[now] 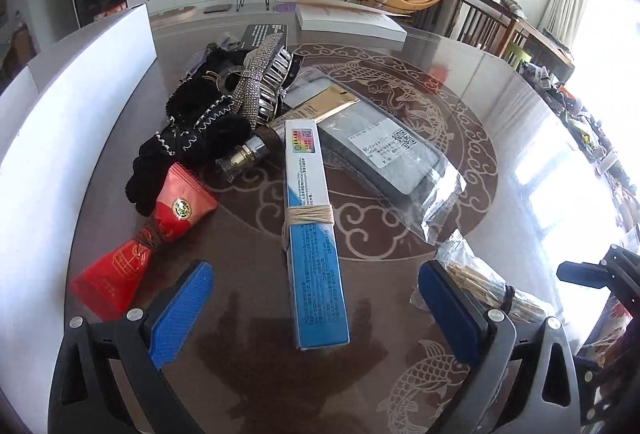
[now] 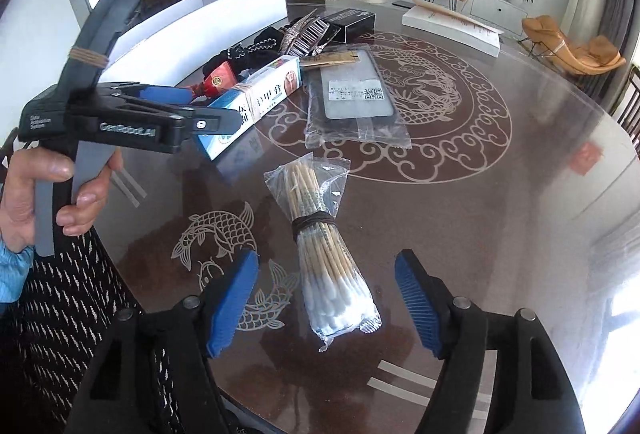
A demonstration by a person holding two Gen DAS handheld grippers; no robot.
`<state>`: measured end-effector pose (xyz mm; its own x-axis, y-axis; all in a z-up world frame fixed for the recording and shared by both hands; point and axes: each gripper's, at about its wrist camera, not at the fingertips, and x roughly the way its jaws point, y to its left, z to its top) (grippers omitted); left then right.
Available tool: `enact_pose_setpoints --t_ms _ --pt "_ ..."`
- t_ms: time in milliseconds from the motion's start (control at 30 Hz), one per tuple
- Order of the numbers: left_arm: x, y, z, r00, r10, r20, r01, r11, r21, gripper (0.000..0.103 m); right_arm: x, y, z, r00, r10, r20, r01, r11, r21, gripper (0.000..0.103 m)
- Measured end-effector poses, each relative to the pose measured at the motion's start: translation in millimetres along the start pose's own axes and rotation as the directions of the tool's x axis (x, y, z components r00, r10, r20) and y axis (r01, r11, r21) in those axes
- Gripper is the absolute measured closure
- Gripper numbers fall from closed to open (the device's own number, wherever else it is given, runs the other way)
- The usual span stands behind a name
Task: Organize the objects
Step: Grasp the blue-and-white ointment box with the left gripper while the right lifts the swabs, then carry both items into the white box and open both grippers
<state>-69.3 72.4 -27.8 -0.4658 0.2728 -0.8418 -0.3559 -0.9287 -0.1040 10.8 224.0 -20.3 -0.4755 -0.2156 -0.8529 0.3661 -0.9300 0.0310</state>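
A blue and white box (image 1: 314, 230) bound with twine lies on the glass table, its near end between the open fingers of my left gripper (image 1: 316, 306). A red pouch (image 1: 148, 238) lies to its left. A bag of cotton swabs (image 2: 326, 254) lies between the open fingers of my right gripper (image 2: 326, 298); it also shows in the left wrist view (image 1: 480, 282). A dark item in a clear bag (image 1: 384, 154) lies beyond. Black hair accessories and a rhinestone clip (image 1: 240, 90) are piled at the back left. My left gripper (image 2: 188, 106) shows in the right wrist view, over the box (image 2: 256, 98).
A long white box (image 1: 76, 106) stands along the table's left side. A flat white box (image 1: 352, 20) and a black box (image 1: 266, 32) lie at the far edge. The round table (image 2: 500, 214) has a dragon and fish pattern. Chairs stand to the right.
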Motion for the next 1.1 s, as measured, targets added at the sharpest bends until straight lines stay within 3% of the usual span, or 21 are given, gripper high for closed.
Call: enact_pose_setpoints --t_ms 33,100,133,167,267,300,333,367,400,533,700,900,1000,1100 --pt "9 -2 3 1.000 0.015 -0.022 -0.015 1.000 0.009 0.000 4 2 4 1.000 0.007 -0.025 -0.008 0.999 -0.033 0.024" --pt "20 -5 3 0.997 0.062 -0.048 -0.061 0.998 0.034 0.036 13 8 11 0.998 -0.005 -0.069 -0.002 0.995 -0.100 0.024" --pt "24 -6 2 0.995 0.081 -0.059 -0.078 0.996 0.042 0.066 18 11 14 0.997 -0.014 -0.081 0.004 0.991 -0.130 0.024" --pt "23 -5 -1 0.994 0.099 -0.039 -0.097 0.994 0.049 0.079 24 14 18 0.995 -0.018 -0.098 0.002 0.988 -0.155 0.024" --pt "14 6 -13 0.998 0.062 -0.030 -0.061 0.998 0.010 0.079 47 21 26 0.985 -0.001 -0.172 -0.032 0.982 -0.184 0.024" --pt "9 10 -19 0.997 0.073 -0.015 -0.073 0.997 0.006 0.079 54 20 26 0.980 0.014 -0.199 -0.050 0.983 -0.175 0.031" --pt "2 16 -25 0.998 0.071 -0.004 -0.071 0.997 -0.008 0.079 60 19 26 0.976 0.023 -0.216 -0.058 0.986 -0.155 0.042" --pt "-7 22 -31 0.998 0.061 0.010 -0.061 0.998 -0.028 0.079 61 16 26 0.978 0.007 -0.209 -0.036 0.990 -0.134 0.062" --pt "-17 27 -36 0.998 0.055 0.031 -0.054 0.997 -0.047 0.079 58 12 27 0.980 0.020 -0.199 -0.042 0.993 -0.108 0.074" --pt "-67 55 -53 0.992 0.030 0.127 -0.011 0.989 -0.147 0.081 35 2 35 0.989 0.057 -0.133 -0.061 0.998 -0.026 0.074" --pt "-130 97 -46 0.975 0.040 0.218 0.012 0.972 -0.235 0.082 -2 11 73 0.991 0.134 -0.010 -0.134 0.991 0.017 0.074" --pt "-168 132 -53 0.964 0.113 0.242 -0.052 0.968 -0.245 0.082 -34 41 128 0.975 0.196 0.102 -0.195 0.981 -0.018 0.074" --pt "-179 145 -60 0.959 0.106 0.261 -0.030 0.960 -0.280 0.082 -46 53 143 0.966 0.224 0.131 -0.222 0.975 -0.032 0.074" --pt "-205 162 -60 0.944 0.095 0.315 0.010 0.948 -0.319 0.082 -51 68 164 0.955 0.256 0.148 -0.250 0.967 -0.058 0.074"
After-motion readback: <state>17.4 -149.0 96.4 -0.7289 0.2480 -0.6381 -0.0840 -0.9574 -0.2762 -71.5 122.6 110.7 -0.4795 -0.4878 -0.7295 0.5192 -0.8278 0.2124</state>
